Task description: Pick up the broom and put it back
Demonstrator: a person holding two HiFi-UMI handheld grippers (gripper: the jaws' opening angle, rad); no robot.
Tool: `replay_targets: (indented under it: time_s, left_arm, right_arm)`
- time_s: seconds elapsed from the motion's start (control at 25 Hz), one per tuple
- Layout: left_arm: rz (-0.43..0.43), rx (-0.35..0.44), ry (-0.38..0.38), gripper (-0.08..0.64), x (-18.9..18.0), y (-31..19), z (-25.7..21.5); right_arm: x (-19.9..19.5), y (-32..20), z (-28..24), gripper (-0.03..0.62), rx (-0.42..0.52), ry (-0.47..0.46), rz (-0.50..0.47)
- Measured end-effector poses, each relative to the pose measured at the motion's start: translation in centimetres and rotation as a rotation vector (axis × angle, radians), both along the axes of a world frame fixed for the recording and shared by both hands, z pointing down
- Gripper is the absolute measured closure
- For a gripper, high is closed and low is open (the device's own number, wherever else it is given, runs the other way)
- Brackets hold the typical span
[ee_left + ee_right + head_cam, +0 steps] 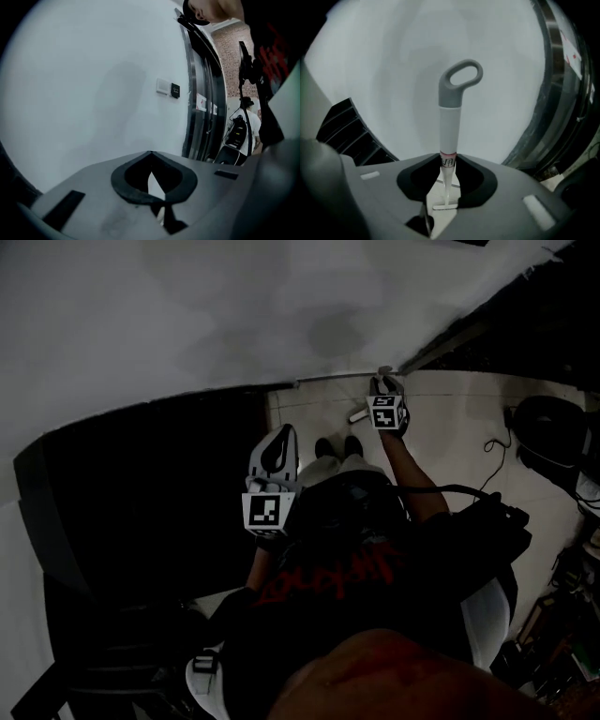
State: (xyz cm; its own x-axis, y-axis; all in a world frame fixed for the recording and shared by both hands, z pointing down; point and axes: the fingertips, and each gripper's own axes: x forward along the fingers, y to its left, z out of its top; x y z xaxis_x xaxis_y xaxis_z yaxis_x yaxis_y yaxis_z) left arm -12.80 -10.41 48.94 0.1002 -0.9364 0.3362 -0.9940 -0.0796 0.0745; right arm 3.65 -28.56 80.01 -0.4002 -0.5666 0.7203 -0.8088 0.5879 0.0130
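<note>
"Well, where is the broom (pixel 450 122)?" the first observer asks.

"Upright before the pale wall (pixel 384 75), far from the person, grey loop on top. The right gripper (pixel 449 157) pinches its shaft high up, just below the white sleeve," says the second.

"What could go wrong?"

"Gripped that high, the long lower end can swing. If those jaws let go before the foot is settled on the tiled floor (pixel 450 427), or with the shaft barely leaning on that smooth wall, the broom would likely slide sideways and fall. Whether the foot touches the floor cannot be told."

"And the arms?"

"The right arm reaches far and to the right, gripper tilted down toward the wall's foot. The left gripper (pixel 281 442) hangs nearer the body on the left, aimed roughly level at the wall, its jaws pressed together on nothing, so it offers no steadying."
</note>
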Motion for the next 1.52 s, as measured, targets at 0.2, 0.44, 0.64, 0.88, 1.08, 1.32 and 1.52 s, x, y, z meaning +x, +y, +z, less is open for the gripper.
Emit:
replay_targets:
  time_s: [0.2,0.44,0.64,0.88,1.08,1.32,1.52]
  left_arm:
    - [-0.163,-0.077,-0.022,0.555,-1.0,3.7,1.3]
    - [-0.231,-0.126,0.006,0.555,-0.4,9.4,3.2]
    - [-0.190,-0.123,0.038,0.555,1.1,13.2,4.7]
    - [-0.115,-0.030,0.030,0.555,4.0,21.4,4.3]
    - [-0.027,-0.034,0.059,0.555,5.5,27.6,5.0]
    - [-0.068,0.056,0.074,0.555,6.2,27.4,0.8]
    - [0.005,0.059,0.048,0.555,9.5,26.3,-1.4]
  right_arm:
    - [-6.1,-8.1,2.2,0.486,-0.002,-0.085,0.008]
    - [-5.6,-8.6,-0.3,0.417,0.026,-0.224,0.021]
    - [-2.5,6.0,-5.3,0.591,0.051,-0.288,-0.127]
    - [2.0,25.8,-15.4,0.592,0.165,-0.446,-0.178]
    - [5.0,35.4,-23.4,0.592,0.260,-0.498,-0.121]
    - [8.3,38.8,-29.6,0.592,0.349,-0.471,-0.110]
    - [8.4,37.1,-33.7,0.592,0.375,-0.525,-0.134]
